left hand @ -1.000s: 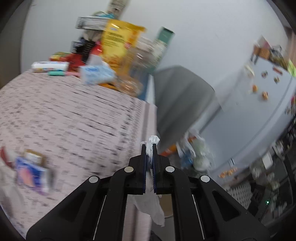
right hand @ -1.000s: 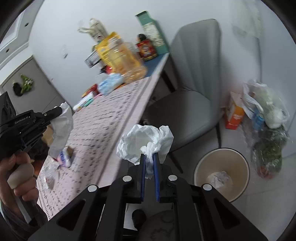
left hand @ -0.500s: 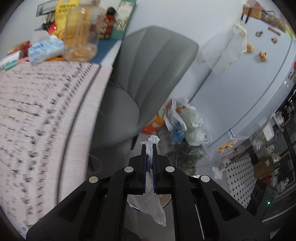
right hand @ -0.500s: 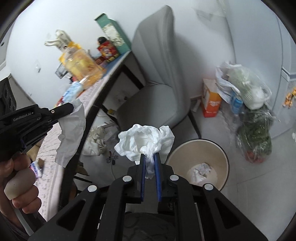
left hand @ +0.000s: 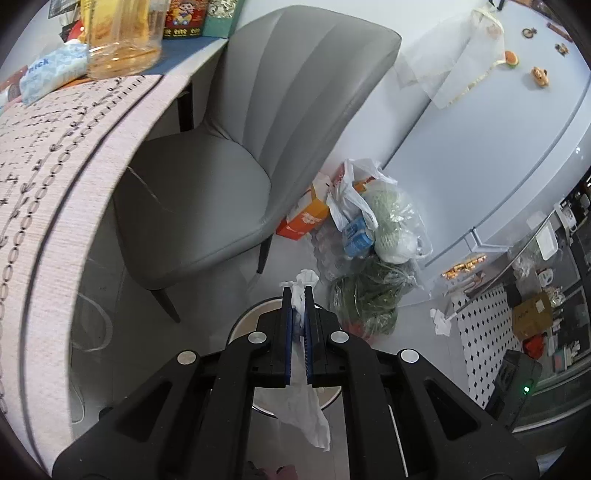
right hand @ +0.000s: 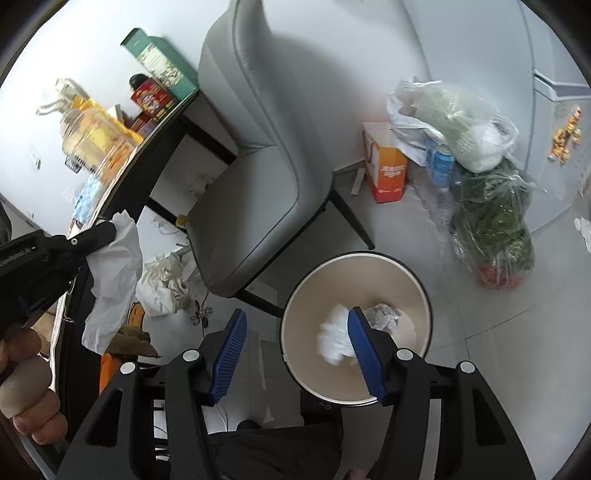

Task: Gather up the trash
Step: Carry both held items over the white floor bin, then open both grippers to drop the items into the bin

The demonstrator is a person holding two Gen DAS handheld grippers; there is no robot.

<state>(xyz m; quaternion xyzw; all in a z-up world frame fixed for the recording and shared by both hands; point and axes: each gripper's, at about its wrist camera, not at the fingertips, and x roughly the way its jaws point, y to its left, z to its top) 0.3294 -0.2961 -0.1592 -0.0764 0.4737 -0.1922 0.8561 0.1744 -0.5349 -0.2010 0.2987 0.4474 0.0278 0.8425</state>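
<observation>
My left gripper (left hand: 298, 295) is shut on a white crumpled tissue (left hand: 303, 402) that hangs below the jaws, over the rim of the round bin (left hand: 243, 321) on the floor. In the right wrist view the left gripper (right hand: 107, 232) holds that tissue (right hand: 114, 280) beside the table edge, left of the bin. My right gripper (right hand: 295, 321) is open and empty above the cream bin (right hand: 306, 295). A white tissue wad (right hand: 334, 338), blurred, is inside the bin next to another crumpled paper (right hand: 382, 315).
A grey chair (right hand: 255, 177) stands between the table (left hand: 55, 155) and the bin. Plastic bags of groceries (right hand: 480, 177) and an orange box (right hand: 386, 170) sit on the floor by the fridge (left hand: 498, 129). Bottles and boxes crowd the table's far end (left hand: 122, 33).
Both grippers swung from the table to over the bin. My right gripper opened and its tissue wad dropped into the bin. My left gripper stays shut on its tissue.
</observation>
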